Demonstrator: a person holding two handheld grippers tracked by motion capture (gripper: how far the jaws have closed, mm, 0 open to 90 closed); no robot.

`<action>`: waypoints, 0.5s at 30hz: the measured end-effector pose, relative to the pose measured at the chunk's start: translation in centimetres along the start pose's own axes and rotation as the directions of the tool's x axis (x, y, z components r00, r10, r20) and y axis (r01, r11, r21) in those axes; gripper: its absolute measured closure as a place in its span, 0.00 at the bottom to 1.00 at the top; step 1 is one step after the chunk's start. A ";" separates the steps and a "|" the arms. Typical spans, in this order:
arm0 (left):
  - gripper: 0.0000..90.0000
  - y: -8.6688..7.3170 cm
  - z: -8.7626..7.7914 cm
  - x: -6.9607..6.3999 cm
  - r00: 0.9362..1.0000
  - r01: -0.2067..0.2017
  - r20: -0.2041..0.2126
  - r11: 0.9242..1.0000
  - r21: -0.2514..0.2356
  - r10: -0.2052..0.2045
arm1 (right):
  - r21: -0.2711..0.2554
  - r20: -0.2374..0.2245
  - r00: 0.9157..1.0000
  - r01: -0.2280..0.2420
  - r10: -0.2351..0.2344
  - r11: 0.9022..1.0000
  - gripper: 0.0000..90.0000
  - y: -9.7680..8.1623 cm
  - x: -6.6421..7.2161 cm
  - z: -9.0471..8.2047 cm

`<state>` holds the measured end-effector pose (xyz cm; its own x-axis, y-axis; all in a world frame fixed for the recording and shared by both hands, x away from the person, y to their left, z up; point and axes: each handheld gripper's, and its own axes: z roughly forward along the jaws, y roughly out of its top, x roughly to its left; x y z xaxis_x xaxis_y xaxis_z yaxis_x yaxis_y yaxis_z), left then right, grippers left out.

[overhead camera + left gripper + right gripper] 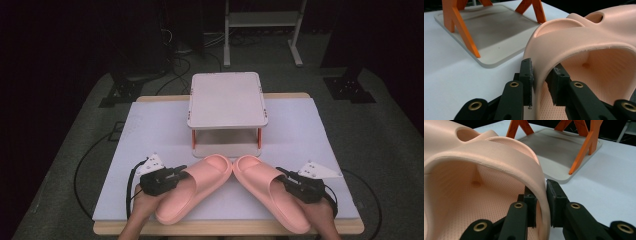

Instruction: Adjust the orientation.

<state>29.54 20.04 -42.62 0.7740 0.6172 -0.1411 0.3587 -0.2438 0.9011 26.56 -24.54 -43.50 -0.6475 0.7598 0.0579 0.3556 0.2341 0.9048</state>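
Two pink slippers sit at the table's 6 o'clock edge, toes meeting; left gripper (176, 175) pinches the left slipper (192, 187) strap, right gripper (286, 179) the right slipper (267, 189). Lift both level toward the rack (227, 102) at 12.

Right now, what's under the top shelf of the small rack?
Under the top shelf sits the rack's lower tray, bare between the orange legs in both gripper views. Its far end is hidden by the shelf from above.
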 end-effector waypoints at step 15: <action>0.83 3.8 -2.2 -0.5 0.998 -0.062 -0.027 0.998 -0.017 0.061 | -0.046 -0.003 1.000 0.009 -0.009 0.999 0.87 3.6 0.5 -1.2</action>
<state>29.40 20.41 -38.19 0.7802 0.6211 -0.0744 0.3012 -0.2688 0.9149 26.67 -24.02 -39.73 -0.6529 0.7557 0.0510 0.3187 0.2130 0.9236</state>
